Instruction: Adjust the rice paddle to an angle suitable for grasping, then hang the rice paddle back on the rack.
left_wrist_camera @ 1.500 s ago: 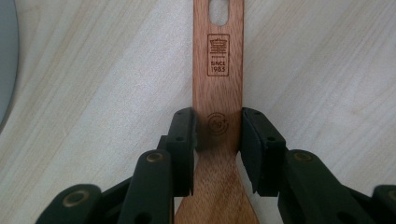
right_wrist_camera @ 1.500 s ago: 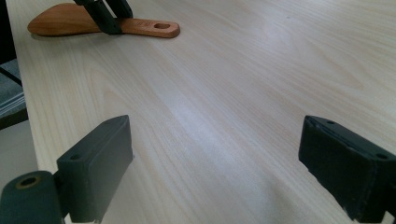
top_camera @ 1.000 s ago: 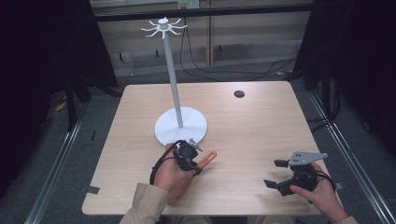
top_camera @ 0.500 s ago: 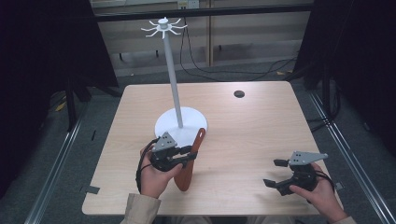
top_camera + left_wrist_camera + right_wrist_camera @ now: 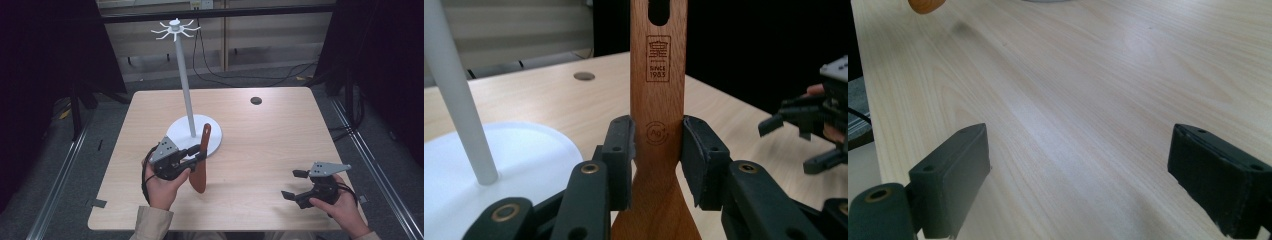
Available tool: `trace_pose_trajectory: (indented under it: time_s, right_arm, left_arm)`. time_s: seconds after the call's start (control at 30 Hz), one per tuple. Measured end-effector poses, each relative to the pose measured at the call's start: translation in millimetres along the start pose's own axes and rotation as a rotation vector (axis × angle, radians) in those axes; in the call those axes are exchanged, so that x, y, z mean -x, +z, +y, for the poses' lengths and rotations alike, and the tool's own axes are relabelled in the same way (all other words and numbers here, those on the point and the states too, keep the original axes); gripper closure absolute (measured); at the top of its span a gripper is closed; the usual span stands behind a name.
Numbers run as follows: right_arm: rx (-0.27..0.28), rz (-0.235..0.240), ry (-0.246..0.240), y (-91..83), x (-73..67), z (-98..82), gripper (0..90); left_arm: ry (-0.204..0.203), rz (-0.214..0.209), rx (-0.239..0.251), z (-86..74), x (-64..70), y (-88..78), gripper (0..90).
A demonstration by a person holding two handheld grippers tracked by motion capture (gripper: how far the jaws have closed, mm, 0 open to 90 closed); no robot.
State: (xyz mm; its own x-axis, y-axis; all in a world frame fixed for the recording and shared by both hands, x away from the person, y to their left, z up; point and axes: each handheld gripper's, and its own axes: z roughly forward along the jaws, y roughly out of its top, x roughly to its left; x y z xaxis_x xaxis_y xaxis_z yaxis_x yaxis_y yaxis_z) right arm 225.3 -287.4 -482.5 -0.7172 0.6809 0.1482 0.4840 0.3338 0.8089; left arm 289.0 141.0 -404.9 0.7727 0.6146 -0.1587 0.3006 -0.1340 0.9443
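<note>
A brown wooden spatula stands nearly upright, blade down and handle up, held just above the table in front of the white stand's round base. My left gripper is shut on its handle; in the left gripper view both pads squeeze the spatula below its burnt-in stamp and hanging hole. The stand's thin white pole rises to a ring of hooks. At the near right of the table my right gripper stays open over bare wood, nothing between its jaws.
The light wooden table has a small dark round hole cover at the far right. Dark curtains and cables lie beyond the far edge. The other gripper appears at the right of the left gripper view.
My left gripper has lifted the spatula off the table and turned it from lying flat to nearly upright, handle up. The right gripper has stayed where it was.
</note>
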Motion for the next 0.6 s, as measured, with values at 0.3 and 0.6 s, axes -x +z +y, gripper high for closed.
trace_pose_trajectory:
  time_s: [0.3, 0.6]
  right_arm:
    - [0.015, -0.008, 0.002, -2.5, 1.3, 1.4, 8.6]
    - [0.021, -0.005, 0.006, -0.7, 0.5, 3.6, 8.5]
  left_arm:
    - [-0.014, 0.086, 0.135, 21.1, 3.0, -5.3, 66.7]
    - [0.01, 0.154, 0.199, 44.4, 6.2, -7.5, 66.6]
